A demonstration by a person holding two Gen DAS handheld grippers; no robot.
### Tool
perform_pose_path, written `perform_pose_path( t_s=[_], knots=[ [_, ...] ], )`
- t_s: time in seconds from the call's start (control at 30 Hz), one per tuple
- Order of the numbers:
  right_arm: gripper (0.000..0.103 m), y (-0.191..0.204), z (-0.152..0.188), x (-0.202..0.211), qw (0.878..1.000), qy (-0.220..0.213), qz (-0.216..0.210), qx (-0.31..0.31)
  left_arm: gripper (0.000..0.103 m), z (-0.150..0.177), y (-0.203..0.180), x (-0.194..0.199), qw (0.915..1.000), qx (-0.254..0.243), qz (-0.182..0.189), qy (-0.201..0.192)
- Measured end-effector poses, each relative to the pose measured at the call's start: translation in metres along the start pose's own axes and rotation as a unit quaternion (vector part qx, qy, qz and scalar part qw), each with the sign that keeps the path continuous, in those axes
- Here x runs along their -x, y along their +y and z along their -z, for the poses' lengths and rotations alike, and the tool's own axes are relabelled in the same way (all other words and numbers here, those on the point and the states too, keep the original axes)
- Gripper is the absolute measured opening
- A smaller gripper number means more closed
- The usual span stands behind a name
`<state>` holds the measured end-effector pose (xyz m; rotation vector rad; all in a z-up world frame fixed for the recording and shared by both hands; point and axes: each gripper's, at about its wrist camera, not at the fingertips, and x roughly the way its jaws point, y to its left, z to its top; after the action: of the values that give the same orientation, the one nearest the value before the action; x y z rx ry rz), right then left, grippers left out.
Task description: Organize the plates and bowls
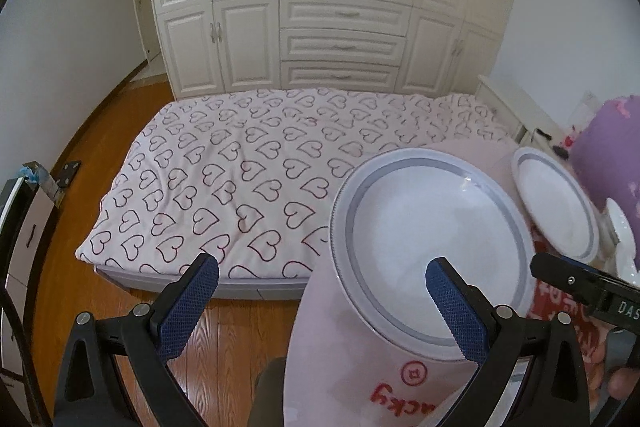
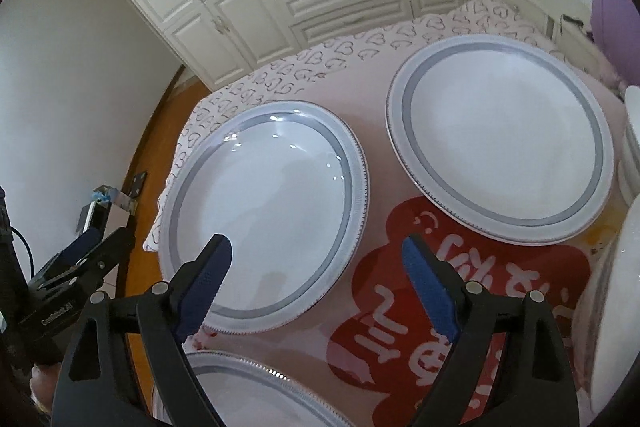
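Three white plates with grey bands lie on a pink table cover [image 2: 376, 131]: a left plate [image 2: 264, 215], a right plate [image 2: 500, 139] and a near plate [image 2: 248, 395], partly hidden by the gripper's frame. My right gripper [image 2: 316, 255] hangs open above the gap between the left plate and the red patch, with nothing between its fingers. In the left wrist view my left gripper [image 1: 324, 291] is open over the table's left edge. Its right finger [image 1: 452, 307] overlaps the near plate [image 1: 432, 243]. A second plate [image 1: 556, 203] lies behind.
White bowls [image 2: 628, 267] stand at the table's right edge. A red patch with white lettering [image 2: 452, 307] marks the cover. A bed with a heart-print quilt [image 1: 240, 171] lies beyond, with white wardrobes [image 1: 340, 7] behind it. A wooden floor [image 1: 232, 331] runs left of the table.
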<state>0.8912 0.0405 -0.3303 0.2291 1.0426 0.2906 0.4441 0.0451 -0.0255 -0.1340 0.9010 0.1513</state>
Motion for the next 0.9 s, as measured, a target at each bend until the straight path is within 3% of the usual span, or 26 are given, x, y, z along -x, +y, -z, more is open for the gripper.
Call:
perform_pose_path(
  t_s=[0.13,0.33,0.37,0.43,0.5,0.6,0.63,0.67,0.8,0.9],
  knots=[
    [0.094,-0.005,-0.005,-0.010,1.000,0.004,0.017,-0.009,0.102,-0.003,0.003,-0.016,1.0000,0.002,0.004,0.005],
    [0.092,-0.002,-0.013,-0.024,1.000,0.006,0.010,-0.009,0.101,-0.005,0.010,-0.045,0.9996,0.008,0.018,0.020],
    [0.088,-0.002,-0.014,-0.026,1.000,0.006,0.010,-0.009,0.097,-0.006,0.012,-0.050,0.9995,0.009,0.020,0.023],
    [0.061,0.000,-0.017,-0.030,1.000,0.010,0.011,-0.011,0.087,-0.010,0.015,-0.061,0.9991,0.011,0.028,0.031],
    [0.049,0.001,-0.020,-0.035,1.000,0.015,0.024,-0.006,0.075,-0.014,0.019,-0.070,0.9984,0.013,0.037,0.040],
    [0.043,-0.001,-0.023,-0.043,0.999,0.021,0.028,-0.010,0.040,-0.023,0.025,-0.086,0.9966,0.015,0.054,0.060],
    [0.039,-0.002,-0.023,-0.044,0.999,0.019,0.028,-0.012,0.023,-0.026,0.027,-0.093,0.9954,0.017,0.063,0.070],
    [0.036,-0.004,-0.022,-0.044,0.999,0.018,0.029,-0.014,0.018,-0.029,0.030,-0.099,0.9942,0.019,0.073,0.077],
    [0.026,-0.010,-0.020,-0.042,0.999,0.015,0.027,-0.023,0.017,-0.038,0.043,-0.107,0.9939,0.031,0.077,0.072],
    [0.025,-0.010,-0.018,-0.041,0.999,0.013,0.027,-0.029,0.015,-0.034,0.050,-0.108,0.9931,0.045,0.083,0.070]
  ],
)
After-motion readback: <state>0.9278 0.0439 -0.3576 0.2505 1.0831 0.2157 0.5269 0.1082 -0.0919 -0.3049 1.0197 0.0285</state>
